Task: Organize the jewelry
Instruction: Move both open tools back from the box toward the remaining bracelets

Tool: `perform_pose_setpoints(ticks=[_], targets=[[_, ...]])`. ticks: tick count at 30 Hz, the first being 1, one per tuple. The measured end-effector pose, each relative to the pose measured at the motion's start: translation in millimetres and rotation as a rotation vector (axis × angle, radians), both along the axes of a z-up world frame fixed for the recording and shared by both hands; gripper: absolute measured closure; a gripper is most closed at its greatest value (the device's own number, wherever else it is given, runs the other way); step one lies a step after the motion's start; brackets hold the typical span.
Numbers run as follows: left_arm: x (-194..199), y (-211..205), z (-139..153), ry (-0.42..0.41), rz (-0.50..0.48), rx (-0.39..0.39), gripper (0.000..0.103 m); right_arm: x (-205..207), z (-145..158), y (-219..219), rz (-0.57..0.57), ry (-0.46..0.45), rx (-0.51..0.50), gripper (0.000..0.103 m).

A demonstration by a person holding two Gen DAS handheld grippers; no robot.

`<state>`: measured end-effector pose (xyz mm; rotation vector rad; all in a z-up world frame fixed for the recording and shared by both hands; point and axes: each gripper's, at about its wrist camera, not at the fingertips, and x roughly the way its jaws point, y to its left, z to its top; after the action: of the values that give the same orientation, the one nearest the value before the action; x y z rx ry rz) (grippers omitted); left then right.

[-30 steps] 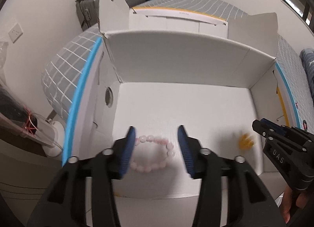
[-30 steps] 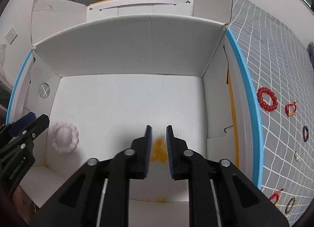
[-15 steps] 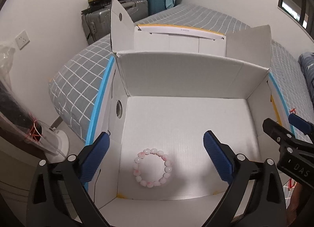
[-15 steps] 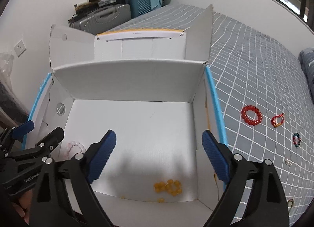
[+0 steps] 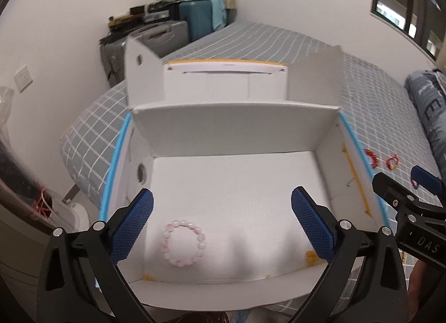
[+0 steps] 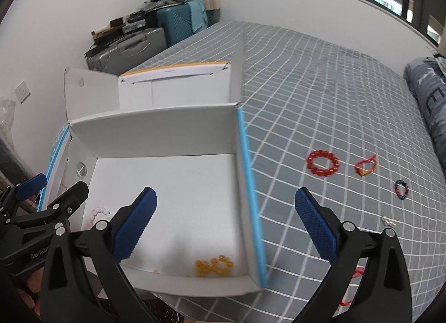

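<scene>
Tongs: left tongs (image 5: pixel 222 218) spread wide over the white box (image 5: pixel 234 125), nothing between the blue pads (image 5: pixel 133 224). Right tongs (image 6: pixel 226 219) also at full spread, just been opening, empty; one pad over the box floor, the other over the bed (image 6: pixel 320 105) outside the box's blue-edged wall.

Pink bead bracelet (image 5: pixel 184 242) flat on box floor, near left front corner, clear of both pads. Same bracelet partly hidden behind left tongs arm in right wrist view.

Amber bead bracelet (image 6: pixel 214 264) bunched on box floor, at front right corner, close to the front wall. Only a sliver visible in left wrist view, behind the right-hand pad.

Outside the box, on grey checked bedcover: red bead bracelet (image 6: pixel 322 166), red-orange cord bracelet (image 6: pixel 366 166) just beside it, dark multicolour bracelet (image 6: pixel 401 189) further right, small pale piece (image 6: pixel 388 221) nearer. Red cord bit at lower right edge, too cut off to identify.

Box flaps up, lid folded back. Suitcases (image 6: pixel 156 35) stacked against far wall.
</scene>
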<state>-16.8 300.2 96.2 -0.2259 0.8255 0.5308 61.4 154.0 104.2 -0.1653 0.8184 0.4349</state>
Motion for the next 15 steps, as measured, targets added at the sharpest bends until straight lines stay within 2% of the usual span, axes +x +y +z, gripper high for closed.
perform_pose_setpoints(ticks=[7,15], targets=[[16.2,-37.4,10.7,-0.014,-0.072,-0.003,0.006,-2.9,10.9,-43.6,-0.064,-0.026,-0.01,0.008],[38.6,-92.0,17.7,-0.023,-0.172,0.0,0.006,-7.5,22.8,-117.3,-0.171,-0.042,-0.004,0.008]])
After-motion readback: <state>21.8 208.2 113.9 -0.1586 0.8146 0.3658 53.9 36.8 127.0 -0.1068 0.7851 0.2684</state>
